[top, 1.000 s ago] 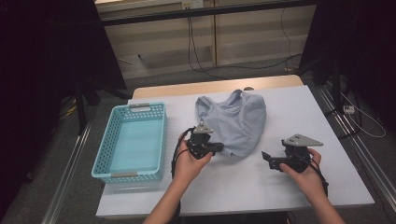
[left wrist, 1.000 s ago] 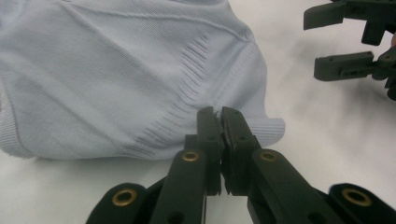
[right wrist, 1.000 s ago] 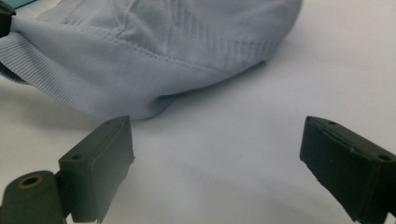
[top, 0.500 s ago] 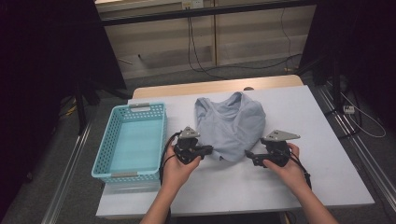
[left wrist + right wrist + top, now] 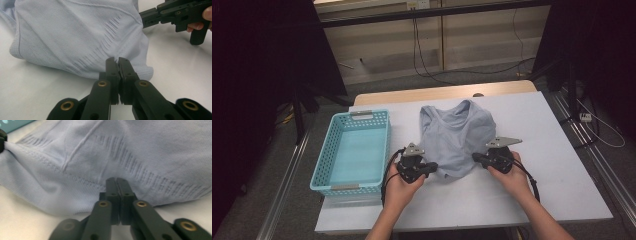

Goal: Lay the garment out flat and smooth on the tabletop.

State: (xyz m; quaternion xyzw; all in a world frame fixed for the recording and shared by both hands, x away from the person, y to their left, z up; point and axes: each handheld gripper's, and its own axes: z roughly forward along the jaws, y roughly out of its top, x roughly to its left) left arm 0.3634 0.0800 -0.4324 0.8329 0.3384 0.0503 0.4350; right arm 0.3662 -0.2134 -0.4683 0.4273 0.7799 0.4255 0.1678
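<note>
A pale blue knit garment (image 5: pixel 457 132) lies crumpled in the middle of the white table (image 5: pixel 542 125). My left gripper (image 5: pixel 435 168) is shut on the garment's near hem at its left corner; in the left gripper view its jaws (image 5: pixel 118 60) pinch the ribbed fabric (image 5: pixel 75 37). My right gripper (image 5: pixel 475 157) has just been closing and now pinches the hem on the garment's right side, with its jaws (image 5: pixel 116 180) pressed together on the cloth (image 5: pixel 150 152). The right gripper (image 5: pixel 150 18) also shows at the top right of the left gripper view.
A turquoise plastic basket (image 5: pixel 324 160) with nothing in it stands on the table's left side, close to my left hand. Bare white table lies to the right of the garment and along the near edge. Beyond the far edge is floor with cables.
My right gripper has moved left to the garment's right hem and closed on it. My left gripper, holding the hem, has shifted a little left and toward the near edge.
</note>
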